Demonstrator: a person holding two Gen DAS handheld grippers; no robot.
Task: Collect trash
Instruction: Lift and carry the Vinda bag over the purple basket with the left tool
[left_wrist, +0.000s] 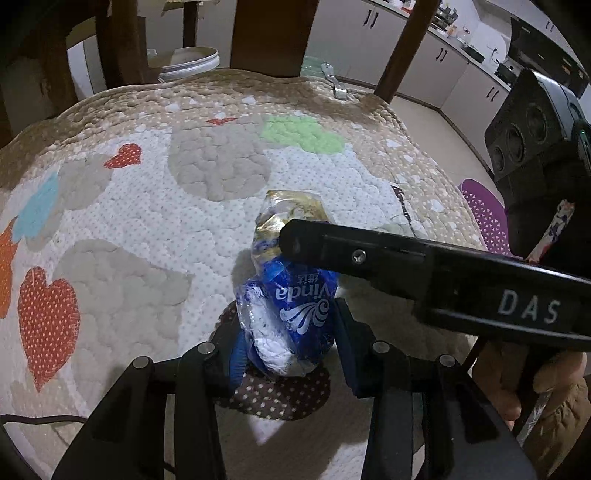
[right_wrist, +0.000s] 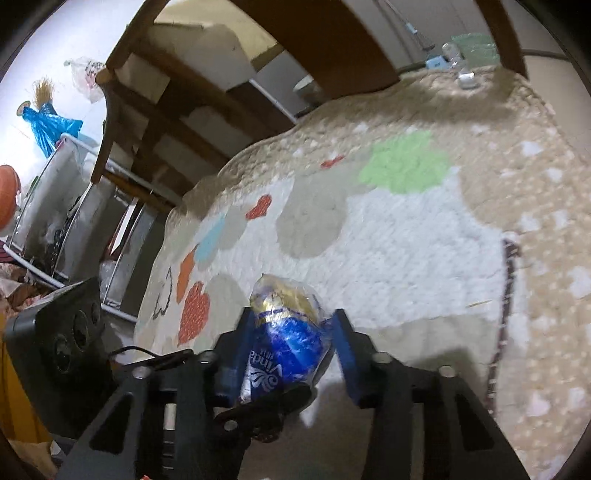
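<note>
A crumpled blue Vinda tissue wrapper (left_wrist: 291, 302) with a clear gold-tinted top stands between the fingers of my left gripper (left_wrist: 291, 332), which is shut on it above the quilted table cover (left_wrist: 147, 206). One finger of my right gripper crosses the left wrist view from the right and touches the wrapper's upper part. In the right wrist view the same wrapper (right_wrist: 291, 332) sits between the blue pads of my right gripper (right_wrist: 295, 354); the jaws stand around it with a gap at the right pad.
A metal tool (left_wrist: 336, 83) lies at the cover's far edge. Wooden chairs (left_wrist: 273, 33) stand behind the table. A white bucket (left_wrist: 188, 62), a purple mat (left_wrist: 484, 214) and kitchen cabinets (left_wrist: 417, 51) lie beyond. A dark thin strip (right_wrist: 506, 295) lies on the cover at right.
</note>
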